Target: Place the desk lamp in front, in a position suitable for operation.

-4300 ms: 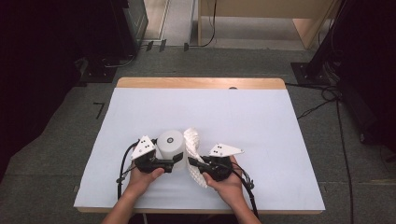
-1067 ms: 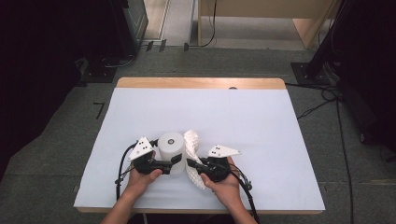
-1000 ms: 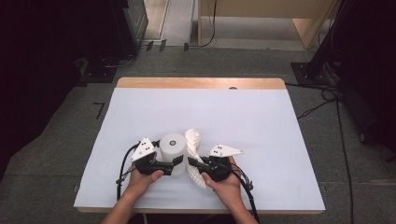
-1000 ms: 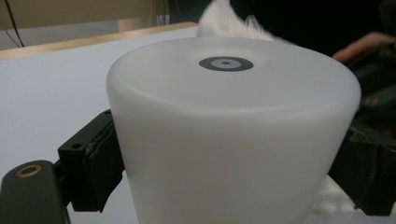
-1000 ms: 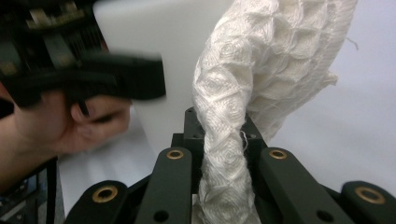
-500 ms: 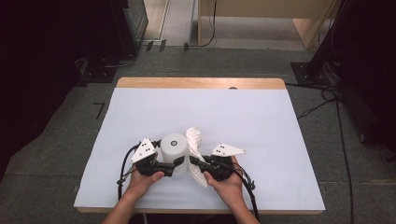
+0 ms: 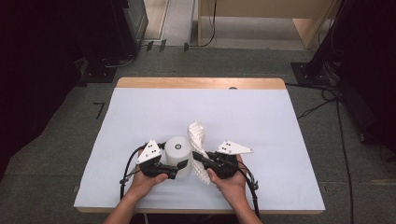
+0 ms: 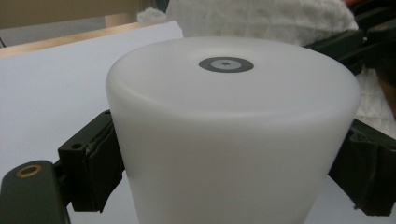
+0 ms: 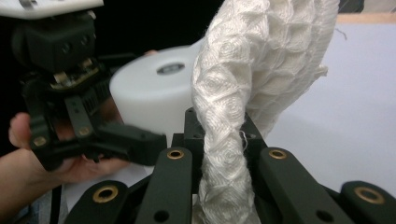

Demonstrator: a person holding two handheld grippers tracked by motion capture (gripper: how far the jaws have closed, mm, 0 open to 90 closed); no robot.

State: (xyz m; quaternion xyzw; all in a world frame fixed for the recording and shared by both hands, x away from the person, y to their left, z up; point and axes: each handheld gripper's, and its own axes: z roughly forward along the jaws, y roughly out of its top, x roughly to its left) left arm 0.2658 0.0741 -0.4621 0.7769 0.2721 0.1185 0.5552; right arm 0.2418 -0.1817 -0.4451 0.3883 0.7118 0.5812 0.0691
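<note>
The left claw (image 7: 180, 169) is clamped on a white frosted cup (image 7: 179, 150) standing upside down on the white-covered surface (image 7: 261, 121), near the person's edge; in the left gripper view a black pad (image 8: 100, 163) presses each side of the cup's wall, the base with its small grey ring facing up. The right claw (image 7: 198, 158) is closed tight on a white waffle-weave cloth (image 7: 197, 140); the cloth rises bunched from between its jaws, just beside the cup and leaning toward it, though whether the two touch I cannot tell. By my reading the step in hand is wiping the cup: one hand steadies it, the other brings the cloth to its side. The next move would call for pressing the bunched cloth against the wall and drawing it round or over the base; the steadying grip must stay firm, since the smooth cup could slide or tip under the rub.
</note>
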